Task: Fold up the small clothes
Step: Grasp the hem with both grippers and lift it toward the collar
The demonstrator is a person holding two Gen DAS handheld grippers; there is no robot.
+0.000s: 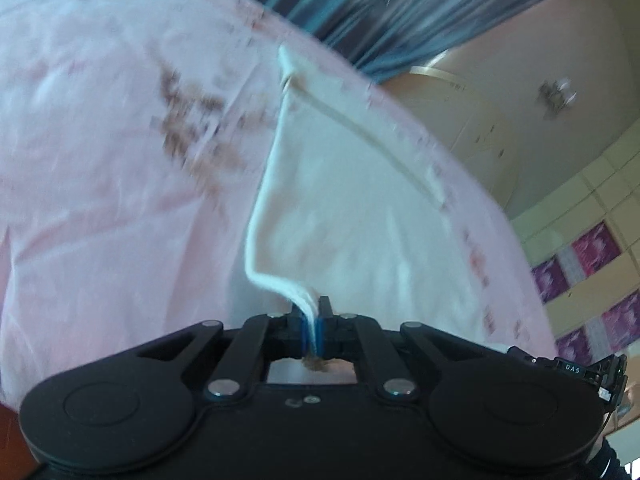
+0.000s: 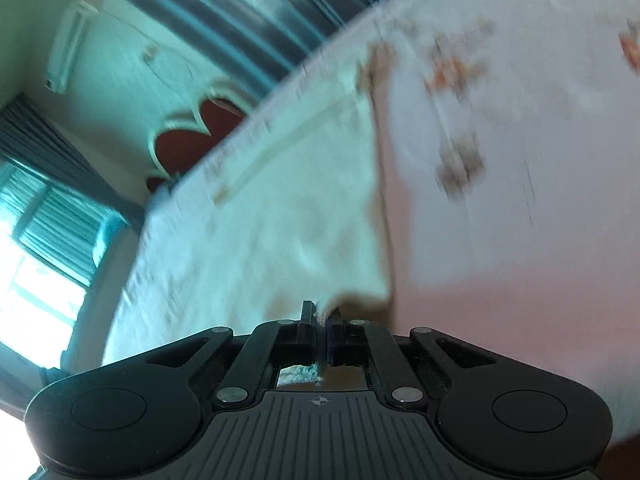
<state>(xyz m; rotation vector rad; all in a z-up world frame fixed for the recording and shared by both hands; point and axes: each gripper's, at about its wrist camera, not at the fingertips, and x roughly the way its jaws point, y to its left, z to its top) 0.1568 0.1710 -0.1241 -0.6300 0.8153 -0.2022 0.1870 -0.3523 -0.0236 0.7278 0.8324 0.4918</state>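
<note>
A: Where's the garment now?

B: The small white garment [image 1: 344, 200] lies on the pink flowered bedsheet [image 1: 100, 160], toward the bed's far right side, with its near edge lifted. The left gripper [image 1: 314, 320] has its jaws clenched on the near left corner, the hem bunched between the blue pads. The right gripper [image 2: 322, 322] has its jaws clamped on the other near corner of the same garment [image 2: 288, 208].

A: So both corners are caught. What could spoil it?

B: Each bite looks thin to me, only hem edge. If the hands lift or pull apart too hard, a corner could slide out and the fold would fall crooked.

A: Anything else?

B: The far edge rests close to the edge of the bed. Dragging instead of lifting could bunch the cloth, or ruck the sheet under it. Both views are blurred, so I can't tell whether a jaw has pinched sheet along with the garment.
</note>
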